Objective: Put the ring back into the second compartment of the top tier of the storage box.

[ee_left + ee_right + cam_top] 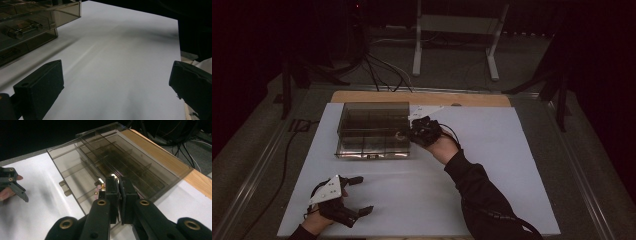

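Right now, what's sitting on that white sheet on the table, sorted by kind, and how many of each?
Smoky clear plastic box with compartments: 1
Hand-held grippers: 2, the left gripper with jaws wide open near the front edge, the right gripper shut at the box's right side
Small pink and gold item at the right gripper's tips, too small to identify: 1
Total: 4

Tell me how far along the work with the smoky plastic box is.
Done: nothing clearly. In hand: the right gripper, jaws shut, is at the edge of the compartment box, with something small and pinkish at its tips, though I cannot tell what. The left gripper waits open on the white sheet.
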Demonstrator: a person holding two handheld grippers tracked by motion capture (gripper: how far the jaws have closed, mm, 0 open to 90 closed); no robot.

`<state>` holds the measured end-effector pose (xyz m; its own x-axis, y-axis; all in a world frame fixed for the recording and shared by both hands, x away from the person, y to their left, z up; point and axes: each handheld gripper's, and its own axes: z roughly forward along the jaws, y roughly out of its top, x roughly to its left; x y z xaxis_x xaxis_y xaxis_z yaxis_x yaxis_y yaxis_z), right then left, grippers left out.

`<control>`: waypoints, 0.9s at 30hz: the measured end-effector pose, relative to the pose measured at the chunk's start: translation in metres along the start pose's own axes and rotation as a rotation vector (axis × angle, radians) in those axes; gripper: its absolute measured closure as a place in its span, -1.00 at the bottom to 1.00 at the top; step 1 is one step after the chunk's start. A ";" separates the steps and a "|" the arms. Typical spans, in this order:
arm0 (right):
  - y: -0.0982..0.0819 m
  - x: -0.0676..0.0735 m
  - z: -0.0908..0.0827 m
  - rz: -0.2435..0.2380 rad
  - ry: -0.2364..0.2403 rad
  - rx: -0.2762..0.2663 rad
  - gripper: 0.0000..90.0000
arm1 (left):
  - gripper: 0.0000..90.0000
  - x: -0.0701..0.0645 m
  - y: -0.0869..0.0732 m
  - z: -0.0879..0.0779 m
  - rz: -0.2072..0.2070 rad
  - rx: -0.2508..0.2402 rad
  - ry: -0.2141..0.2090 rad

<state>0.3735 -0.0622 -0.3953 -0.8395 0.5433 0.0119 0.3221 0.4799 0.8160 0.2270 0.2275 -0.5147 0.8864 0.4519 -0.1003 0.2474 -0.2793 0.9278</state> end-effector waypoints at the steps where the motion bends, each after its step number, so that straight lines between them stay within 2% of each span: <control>1: 0.001 0.001 0.001 -0.001 0.002 0.000 0.93 | -0.98 0.000 0.000 0.000 0.001 0.000 0.000; 17: 0.009 0.014 0.023 -0.007 0.039 0.006 0.93 | -0.98 0.000 0.000 0.000 0.000 -0.004 0.001; 27: 0.015 0.027 0.043 -0.031 0.066 0.025 0.93 | -0.98 0.000 0.000 0.000 0.000 -0.007 -0.003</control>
<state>0.3749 -0.0108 -0.4071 -0.8761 0.4815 0.0255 0.3055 0.5135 0.8019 0.2271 0.2279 -0.5145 0.8876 0.4493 -0.1012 0.2445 -0.2736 0.9303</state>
